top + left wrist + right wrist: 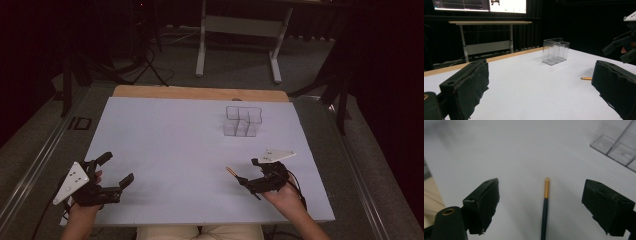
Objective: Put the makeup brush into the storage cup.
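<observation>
Your right gripper (541, 207) hangs low over the pencil (545, 207) with its jaws spread wide, one on each side of the shaft and neither touching it. The pencil lies flat on the white table (165, 150), a dark barrel with a gold-coloured end cap, and that cap points away from you, toward the clear divided organiser (243, 121). You have lined the gripper up along the barrel, which looks like the set-up for a pinch across the shaft: straddling it first lets the jaws close evenly, where a push from one side could roll it away.

From above, the pencil (233, 172) sits on your side of the organiser, well apart from it, and the right gripper (252, 176) covers its near end. The organiser stands upright with its open compartments facing up, probably because they are meant to receive the pencil on end.

Your left gripper (114, 170) is also wide open, holding nothing, and it stays far to the left of the organiser, I judge to keep that side free. In its own view the organiser (555, 51) stands beyond its jaws, and the gold cap (586, 78) peeks out beside one of them.

No brand or label can be read on the pencil or the organiser. The screens behind the table carry marks too small to make out.
</observation>
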